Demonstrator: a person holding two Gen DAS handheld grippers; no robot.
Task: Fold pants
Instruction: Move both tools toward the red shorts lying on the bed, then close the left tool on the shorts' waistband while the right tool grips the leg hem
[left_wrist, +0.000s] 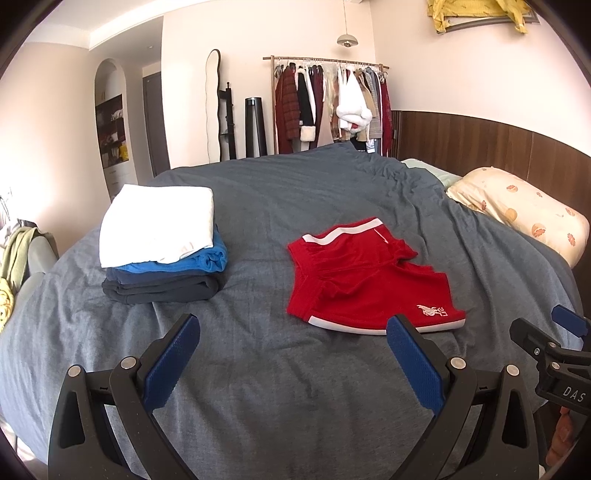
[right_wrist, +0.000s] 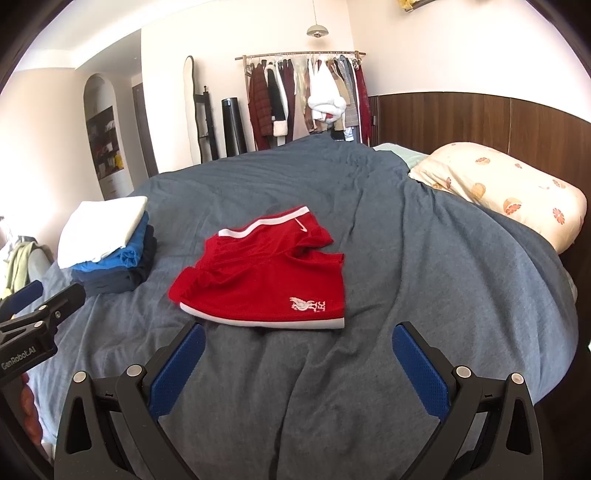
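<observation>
Red shorts (left_wrist: 364, 278) with white trim and a white crest lie folded in half on the grey bed cover (left_wrist: 280, 387), ahead of both grippers; they also show in the right wrist view (right_wrist: 266, 277). My left gripper (left_wrist: 293, 326) is open and empty, held above the cover just short of the shorts' near hem. My right gripper (right_wrist: 300, 334) is open and empty, just before the same hem. The right gripper also shows at the right edge of the left wrist view (left_wrist: 546, 332). The left gripper shows at the left edge of the right wrist view (right_wrist: 40, 301).
A stack of folded clothes (left_wrist: 162, 243), white on top, blue and dark below, sits on the bed left of the shorts, also in the right wrist view (right_wrist: 107, 243). A floral pillow (left_wrist: 524, 210) lies at the right. A clothes rack (left_wrist: 328, 103) stands beyond the bed.
</observation>
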